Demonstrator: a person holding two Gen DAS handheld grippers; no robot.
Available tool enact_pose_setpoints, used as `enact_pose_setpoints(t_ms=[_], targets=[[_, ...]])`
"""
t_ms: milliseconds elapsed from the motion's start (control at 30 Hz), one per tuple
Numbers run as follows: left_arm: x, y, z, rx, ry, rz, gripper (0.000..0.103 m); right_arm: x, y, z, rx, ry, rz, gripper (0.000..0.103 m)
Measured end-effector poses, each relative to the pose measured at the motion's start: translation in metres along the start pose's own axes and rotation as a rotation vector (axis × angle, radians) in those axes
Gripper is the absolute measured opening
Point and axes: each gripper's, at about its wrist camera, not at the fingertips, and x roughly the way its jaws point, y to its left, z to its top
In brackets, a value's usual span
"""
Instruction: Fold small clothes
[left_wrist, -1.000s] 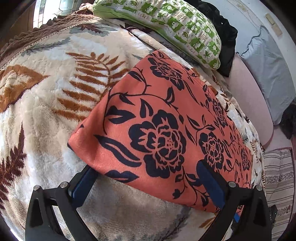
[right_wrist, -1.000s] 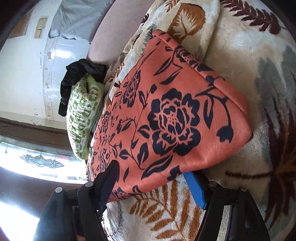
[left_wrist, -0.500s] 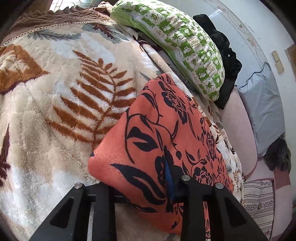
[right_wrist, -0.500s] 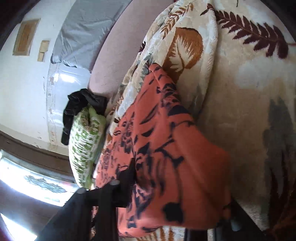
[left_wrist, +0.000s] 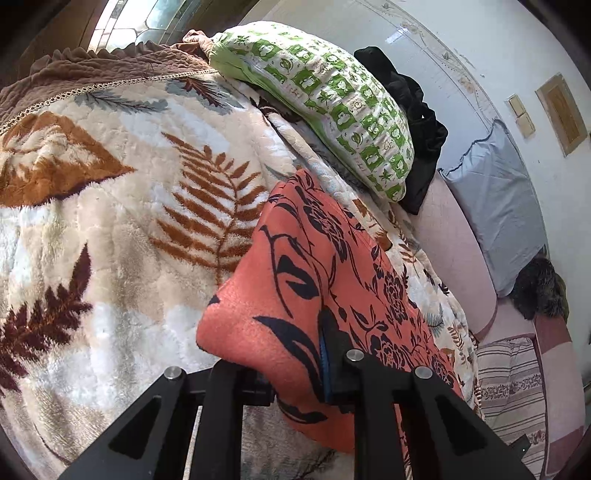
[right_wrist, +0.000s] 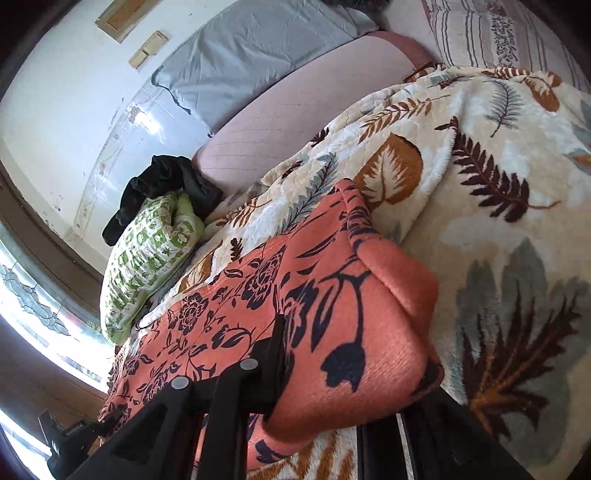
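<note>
An orange garment with dark blue flowers (left_wrist: 306, 258) lies on the leaf-patterned fleece blanket (left_wrist: 110, 221), its near edge lifted and bunched. In the left wrist view my left gripper (left_wrist: 284, 373) pinches one near corner, its jaws still closing, the blue pad pressed into the cloth. The right wrist view shows the same garment (right_wrist: 258, 295) from the other side. There my right gripper (right_wrist: 347, 376) also grips a near corner, jaws closing, and a fold of fabric drapes over and hides its right finger.
A green-and-white pillow (left_wrist: 332, 110) and a heap of black clothing (left_wrist: 413, 110) lie at the far end of the bed. A grey pillow (left_wrist: 498, 206) leans on the wall, and a striped cushion (left_wrist: 513, 387) sits beside the pink mattress edge.
Both grippers went from open around the garment's near edge to pinching it. The edge has lifted and bunched, and both views tilted upward toward the wall.
</note>
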Motion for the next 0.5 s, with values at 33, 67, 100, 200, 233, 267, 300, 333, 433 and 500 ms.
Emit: enact_pose_setpoints(t_ms=[33, 67, 100, 200, 233, 267, 300, 333, 433, 500], targets=[[0.006, 0.004, 0.001, -0.001, 0.031, 0.008, 0.019, 0.003, -0.004, -0.002, 0.008, 0.033, -0.014, 0.016], [0.015, 0.011, 0.002, -0.022, 0.076, 0.023, 0.023, 0.011, -0.011, -0.004, 0.024, 0.084, -0.039, 0.019], [0.024, 0.02, 0.002, -0.065, 0.114, 0.037, 0.031, 0.02, -0.021, -0.005, 0.075, 0.132, -0.05, 0.019], [0.027, 0.035, 0.002, -0.177, 0.122, -0.035, 0.033, 0.027, -0.058, -0.002, 0.326, 0.208, 0.036, 0.035], [0.026, 0.034, 0.003, -0.163, 0.121, -0.032, 0.033, 0.023, -0.067, 0.002, 0.377, 0.212, 0.045, 0.04], [0.026, 0.032, 0.002, -0.152, 0.115, -0.023, 0.033, 0.014, -0.075, 0.007, 0.419, 0.189, 0.034, 0.049], [0.025, 0.03, 0.001, -0.143, 0.102, -0.015, 0.033, 0.0, -0.083, 0.011, 0.458, 0.126, 0.004, 0.053], [0.024, 0.026, 0.001, -0.125, 0.089, -0.002, 0.033, -0.017, -0.092, 0.015, 0.492, 0.04, -0.042, 0.06], [0.022, 0.013, 0.001, -0.057, 0.045, 0.023, 0.022, -0.057, -0.1, 0.03, 0.503, -0.167, -0.082, 0.061], [0.021, 0.007, 0.0, -0.037, 0.017, 0.03, 0.021, -0.053, -0.076, 0.044, 0.363, -0.14, -0.005, 0.06]])
